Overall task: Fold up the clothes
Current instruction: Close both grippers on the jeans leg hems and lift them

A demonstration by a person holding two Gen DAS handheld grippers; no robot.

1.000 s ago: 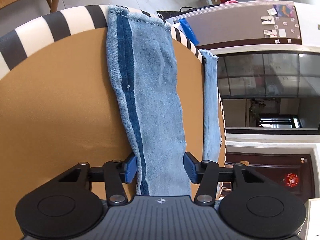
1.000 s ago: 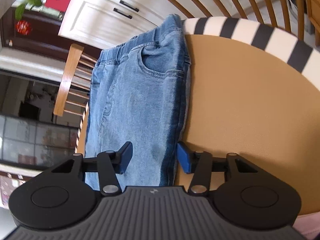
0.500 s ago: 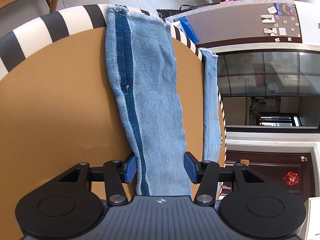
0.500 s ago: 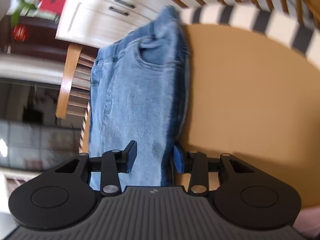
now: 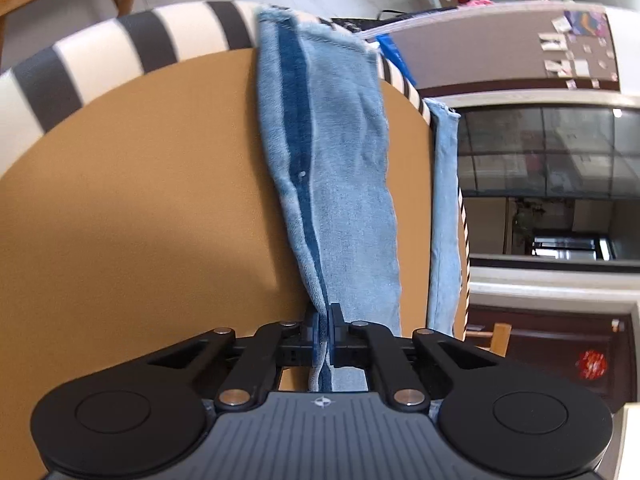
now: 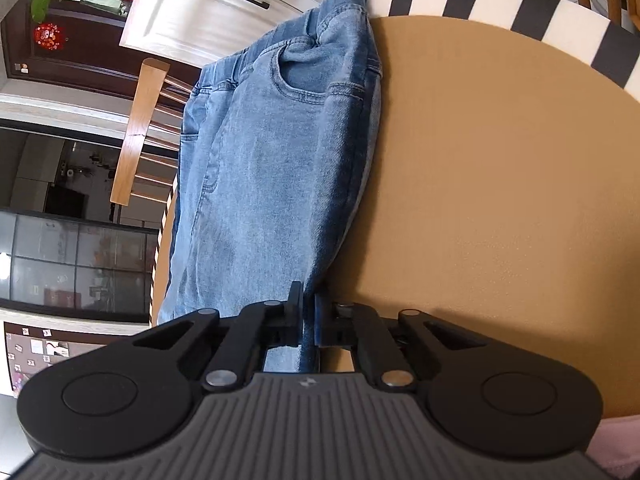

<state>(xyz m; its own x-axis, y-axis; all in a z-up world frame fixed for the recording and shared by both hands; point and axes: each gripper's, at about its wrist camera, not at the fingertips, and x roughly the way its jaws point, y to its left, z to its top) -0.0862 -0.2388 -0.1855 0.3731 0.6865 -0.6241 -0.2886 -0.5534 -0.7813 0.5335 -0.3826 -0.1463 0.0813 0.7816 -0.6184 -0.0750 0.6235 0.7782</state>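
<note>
A pair of light blue jeans lies along a round tan table. In the left wrist view a jeans leg (image 5: 344, 168) with a dark blue side stripe runs to the frayed hem at the far rim; my left gripper (image 5: 325, 334) is shut on its near left edge. The second leg (image 5: 444, 216) hangs over the table's right edge. In the right wrist view the waist and pocket end of the jeans (image 6: 280, 152) reaches the far rim, and my right gripper (image 6: 307, 320) is shut on the fabric's near right edge.
The table (image 5: 132, 208) has a black-and-white striped rim (image 6: 500, 0). Wooden chairs (image 6: 136, 132) stand beyond it, with white cabinets (image 6: 208, 4) behind. A glass-fronted cabinet (image 5: 548, 152) and a dark door (image 5: 560, 356) are off the right side.
Both grippers went from open around the jeans to shut on the fabric. The cloth bunched slightly between the pads; neither hand shifted noticeably.
</note>
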